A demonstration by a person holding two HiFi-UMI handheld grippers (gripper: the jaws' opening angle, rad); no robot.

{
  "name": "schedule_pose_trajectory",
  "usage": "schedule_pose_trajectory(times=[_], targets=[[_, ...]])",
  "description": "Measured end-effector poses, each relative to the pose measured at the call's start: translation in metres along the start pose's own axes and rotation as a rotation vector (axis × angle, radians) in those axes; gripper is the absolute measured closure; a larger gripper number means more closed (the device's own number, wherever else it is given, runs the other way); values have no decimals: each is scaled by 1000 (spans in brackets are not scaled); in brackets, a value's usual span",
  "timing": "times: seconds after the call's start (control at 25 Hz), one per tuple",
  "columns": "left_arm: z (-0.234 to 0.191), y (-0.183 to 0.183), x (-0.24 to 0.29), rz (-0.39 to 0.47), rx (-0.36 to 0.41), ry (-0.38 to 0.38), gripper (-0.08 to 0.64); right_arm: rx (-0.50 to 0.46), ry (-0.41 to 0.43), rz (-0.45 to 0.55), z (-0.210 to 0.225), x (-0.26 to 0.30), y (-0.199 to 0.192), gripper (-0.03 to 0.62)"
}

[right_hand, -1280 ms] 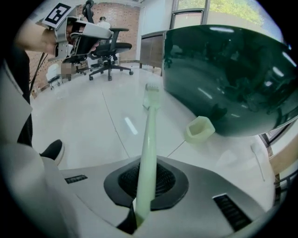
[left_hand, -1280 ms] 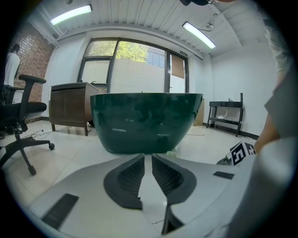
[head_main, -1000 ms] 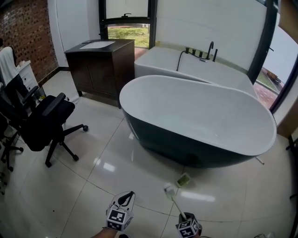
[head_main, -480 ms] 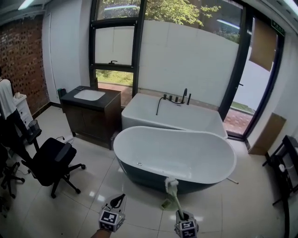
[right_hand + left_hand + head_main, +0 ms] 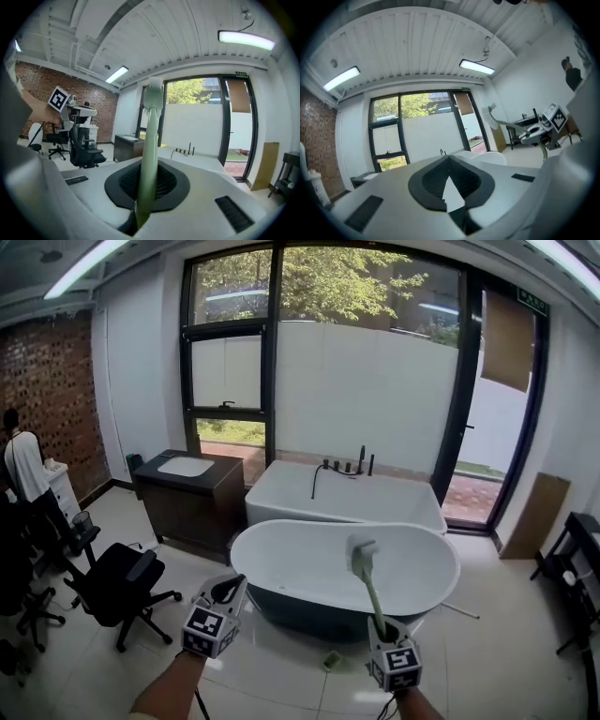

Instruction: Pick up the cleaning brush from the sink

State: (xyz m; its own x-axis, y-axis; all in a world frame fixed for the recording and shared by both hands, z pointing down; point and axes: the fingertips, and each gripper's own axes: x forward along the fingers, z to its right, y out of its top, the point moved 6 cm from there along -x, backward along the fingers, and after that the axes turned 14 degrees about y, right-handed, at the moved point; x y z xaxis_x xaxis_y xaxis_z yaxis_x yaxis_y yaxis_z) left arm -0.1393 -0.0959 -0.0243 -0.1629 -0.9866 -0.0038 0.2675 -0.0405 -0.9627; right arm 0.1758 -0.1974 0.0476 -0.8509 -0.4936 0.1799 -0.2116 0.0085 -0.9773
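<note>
Pale-tiled bathroom floor (image 5: 487, 652) underfoot, looking over a freestanding tub (image 5: 281, 554) toward tall windows. Gripping the cleaning brush (image 5: 368, 582) by its green handle in the right gripper (image 5: 380, 624), jaws clamping tight on it, pale head pointing up in front of the tub, well apart from the sink (image 5: 185, 466) on the dark vanity (image 5: 202, 512). Carrying nothing in the left gripper (image 5: 232, 582), jaws seemingly pressing together, tips showing poorly.

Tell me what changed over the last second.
Both grippers rose, and the head view lifted from the floor to the windows. The right gripper stays shut on the cleaning brush, now seen against the bathtub. The left gripper stays empty.
</note>
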Motion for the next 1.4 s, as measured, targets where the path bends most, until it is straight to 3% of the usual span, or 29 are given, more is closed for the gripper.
schedule_pose_trajectory(times=[0.16,0.28,0.44,0.6,0.72,0.88,1.2,1.4], targets=[[30,93,14,82,17,-46,560,-56,-31,114,61,-54,82,584],[51,128,27,118,-27,-67,560,-42,-50,186,81,-76,124,584],[79,122,51,146,-156,-88,560,-30,-110,244,72,-64,132,584],[94,100,80,179,-178,-201,560,14,-261,264,67,-46,113,584],[76,89,100,195,-161,-272,560,44,-388,262,64,-39,115,584],[46,86,116,194,-130,-347,560,64,-479,257,43,-34,120,584],[97,98,103,219,-171,-485,560,36,-506,205,21,-71,140,584],[137,100,83,217,-174,-499,560,-3,-456,192,27,-87,144,584]])
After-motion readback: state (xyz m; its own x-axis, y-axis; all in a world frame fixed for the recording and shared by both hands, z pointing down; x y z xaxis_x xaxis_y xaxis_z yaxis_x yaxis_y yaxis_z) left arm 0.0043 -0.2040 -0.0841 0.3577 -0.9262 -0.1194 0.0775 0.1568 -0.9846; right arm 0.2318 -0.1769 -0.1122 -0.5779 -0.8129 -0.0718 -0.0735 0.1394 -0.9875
